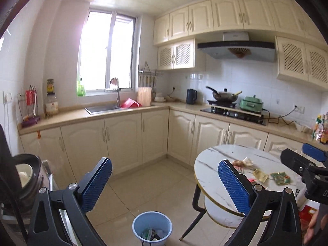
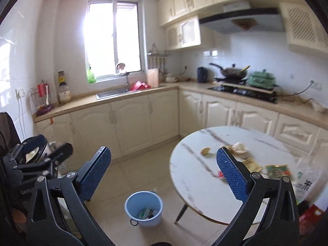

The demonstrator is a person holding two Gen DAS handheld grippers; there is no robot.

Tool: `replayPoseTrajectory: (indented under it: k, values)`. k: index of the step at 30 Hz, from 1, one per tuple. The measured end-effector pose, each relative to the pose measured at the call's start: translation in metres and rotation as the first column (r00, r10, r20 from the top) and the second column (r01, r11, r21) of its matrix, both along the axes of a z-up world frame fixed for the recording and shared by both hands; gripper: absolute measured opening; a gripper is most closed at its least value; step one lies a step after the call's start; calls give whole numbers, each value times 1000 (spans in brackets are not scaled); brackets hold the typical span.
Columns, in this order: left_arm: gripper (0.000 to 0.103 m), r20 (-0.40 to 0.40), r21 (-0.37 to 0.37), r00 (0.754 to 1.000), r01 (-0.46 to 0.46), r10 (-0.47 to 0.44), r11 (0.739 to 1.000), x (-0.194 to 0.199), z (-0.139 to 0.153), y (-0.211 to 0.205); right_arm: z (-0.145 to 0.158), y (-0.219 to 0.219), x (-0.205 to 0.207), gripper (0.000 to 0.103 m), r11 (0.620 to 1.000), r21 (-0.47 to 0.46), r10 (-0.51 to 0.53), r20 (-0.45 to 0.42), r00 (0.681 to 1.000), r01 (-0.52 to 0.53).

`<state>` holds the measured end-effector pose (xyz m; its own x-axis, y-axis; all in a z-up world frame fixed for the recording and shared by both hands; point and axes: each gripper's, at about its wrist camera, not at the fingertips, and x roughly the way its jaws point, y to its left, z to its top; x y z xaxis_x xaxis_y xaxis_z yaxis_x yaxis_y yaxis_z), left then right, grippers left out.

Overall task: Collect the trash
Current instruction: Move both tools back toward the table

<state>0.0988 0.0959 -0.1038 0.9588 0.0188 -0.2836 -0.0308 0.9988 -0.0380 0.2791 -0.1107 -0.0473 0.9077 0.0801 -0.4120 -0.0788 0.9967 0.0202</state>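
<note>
Both tongs stand spread wide with nothing between their blue pads: the left tongs and the right tongs each frame the same blue bin on the tiled floor, which has scraps of trash lying in its bottom. The bin sits just beside the dark legs of the round marble-topped desk.

On the desk lie the wrappers to be collected — a crumpled pale one, a yellowish one and a green packet, near one another but mostly apart. The right wrist view, though blurred, adds a small yellowish scrap off to the side of the pile, hidden in the left view behind a pad.

The left view shows the right tongs entering from its right edge over the desk, and a hand at the lower corner. The right view shows the left tongs at its left edge.

Beyond stand cream cabinets, a sink under the window and a wok on the stove.
</note>
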Motion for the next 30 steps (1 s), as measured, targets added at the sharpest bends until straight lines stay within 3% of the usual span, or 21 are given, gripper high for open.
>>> replayPoseTrajectory:
  k: [5, 7, 13, 20, 30]
  values:
    - [102, 105, 62, 994, -27, 21, 998, -86, 13, -47, 38, -23, -47, 103, 999, 13, -34, 78, 996, 33]
    - [102, 131, 67, 991, -16, 8, 998, -116, 2, -71, 50, -25, -63, 103, 998, 0, -59, 109, 992, 59]
    - [102, 172, 77, 985, 19, -32, 997, -163, -18, -89, 70, -22, -93, 103, 994, -34, -93, 181, 979, 100]
    - [102, 181, 74, 982, 33, -46, 997, -170, -37, -78, 70, -19, -94, 103, 993, -39, -105, 182, 978, 114]
    - [102, 148, 66, 988, 39, -49, 997, -121, -29, -69, 59, -35, -88, 103, 988, -33, -141, 161, 977, 148]
